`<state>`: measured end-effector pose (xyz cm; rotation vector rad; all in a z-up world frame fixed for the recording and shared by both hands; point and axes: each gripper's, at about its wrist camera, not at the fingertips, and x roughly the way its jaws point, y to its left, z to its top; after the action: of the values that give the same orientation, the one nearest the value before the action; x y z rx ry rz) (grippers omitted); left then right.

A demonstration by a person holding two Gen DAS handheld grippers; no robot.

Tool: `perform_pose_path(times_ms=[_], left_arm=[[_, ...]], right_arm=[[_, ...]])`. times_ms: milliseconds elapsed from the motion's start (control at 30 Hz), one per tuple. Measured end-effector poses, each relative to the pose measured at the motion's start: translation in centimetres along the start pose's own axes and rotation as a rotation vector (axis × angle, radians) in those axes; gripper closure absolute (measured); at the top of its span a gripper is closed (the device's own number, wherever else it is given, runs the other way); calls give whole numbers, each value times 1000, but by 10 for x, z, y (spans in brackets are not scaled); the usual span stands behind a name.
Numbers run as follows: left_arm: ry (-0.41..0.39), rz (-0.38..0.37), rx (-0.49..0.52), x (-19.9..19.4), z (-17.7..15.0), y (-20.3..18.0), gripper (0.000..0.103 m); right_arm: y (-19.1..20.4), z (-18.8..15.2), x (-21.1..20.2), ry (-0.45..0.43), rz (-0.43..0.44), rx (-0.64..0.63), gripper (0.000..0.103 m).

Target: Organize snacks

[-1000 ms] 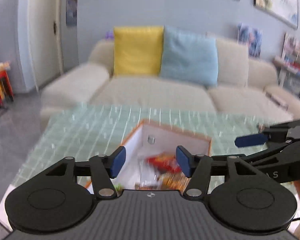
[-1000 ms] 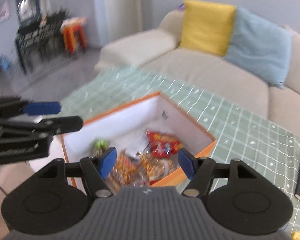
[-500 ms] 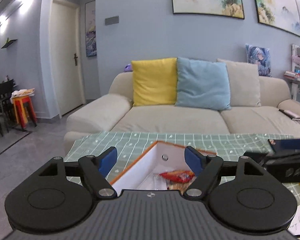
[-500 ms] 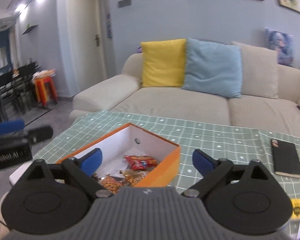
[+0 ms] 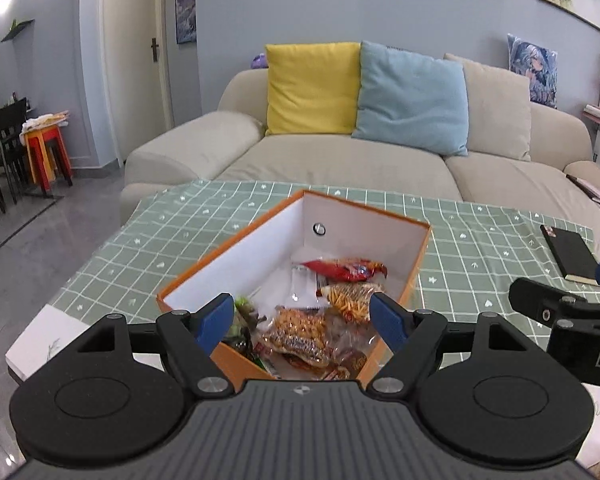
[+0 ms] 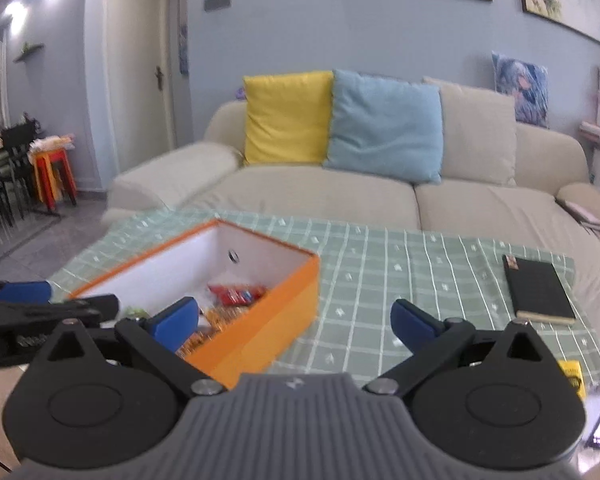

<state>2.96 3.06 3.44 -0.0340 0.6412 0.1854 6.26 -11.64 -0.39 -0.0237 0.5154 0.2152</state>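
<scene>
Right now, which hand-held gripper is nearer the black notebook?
Right. The right hand-held gripper sits between the box and the notebook; the left hand-held gripper hangs over the box.

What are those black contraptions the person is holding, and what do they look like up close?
They are two matching hand-held grippers. The left gripper and right gripper each have a ribbed grey body with a small round emblem, two round black discs, and black angled linkage arms joined by silver bolts. Blue pads tip each finger. Seen side-on, the right one carries white lettering, only partly readable. No cables or sleeves show.
</scene>
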Motion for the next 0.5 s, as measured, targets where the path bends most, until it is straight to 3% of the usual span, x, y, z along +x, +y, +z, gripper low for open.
perform_pose_path(times_ms=[500], left_arm=[[65, 9, 30, 7, -10, -5, 13]], right_arm=[[-2, -10, 10, 45, -19, 14, 4]])
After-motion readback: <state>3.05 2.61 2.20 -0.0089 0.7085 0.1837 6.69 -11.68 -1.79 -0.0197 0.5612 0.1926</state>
